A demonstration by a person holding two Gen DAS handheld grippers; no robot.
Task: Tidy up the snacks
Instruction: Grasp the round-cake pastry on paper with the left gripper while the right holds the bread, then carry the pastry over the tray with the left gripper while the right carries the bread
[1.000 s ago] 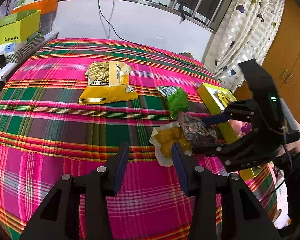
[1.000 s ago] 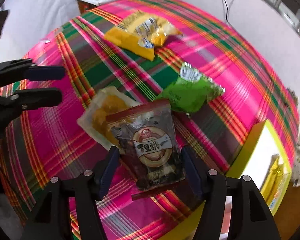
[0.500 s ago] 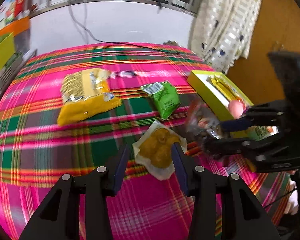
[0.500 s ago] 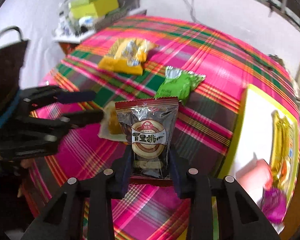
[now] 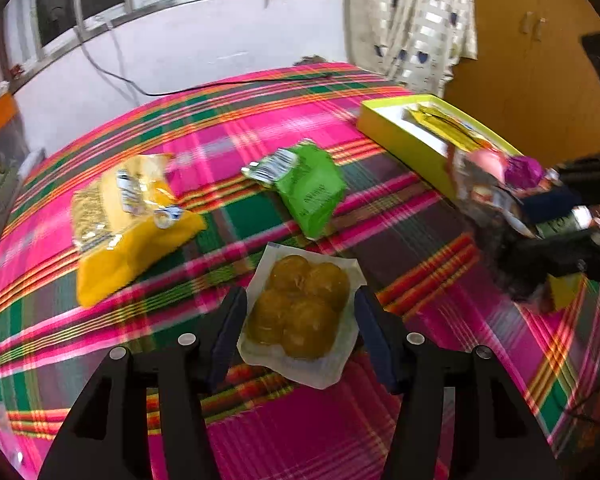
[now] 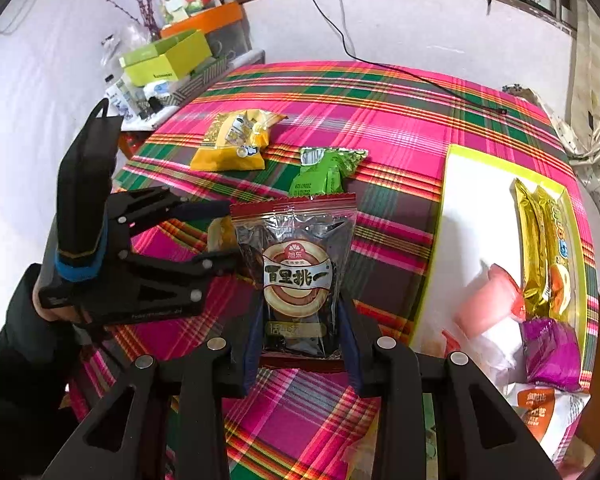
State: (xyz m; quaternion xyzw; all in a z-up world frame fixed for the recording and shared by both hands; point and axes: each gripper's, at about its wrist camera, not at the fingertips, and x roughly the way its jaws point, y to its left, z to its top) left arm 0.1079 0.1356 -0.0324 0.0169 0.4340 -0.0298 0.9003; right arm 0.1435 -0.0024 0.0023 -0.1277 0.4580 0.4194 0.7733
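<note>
Closest to me, the right hand-held gripper point(image 6: 300, 354) pinches the bottom of a silver-and-red snack packet point(image 6: 296, 268) and holds it upright above the plaid-covered desk point(image 6: 400, 128), beside the yellow box point(image 6: 440, 216) that already has gold, pink and purple packets in it. The left hand-held gripper point(image 5: 298, 334) is spread wide with a clear bag of yellow cakes point(image 5: 302, 312) lying on the cloth between its fingers, gripping nothing. Farther back lie a green packet point(image 5: 310, 188) and a yellow bag point(image 5: 128, 220), apart from each other.
</note>
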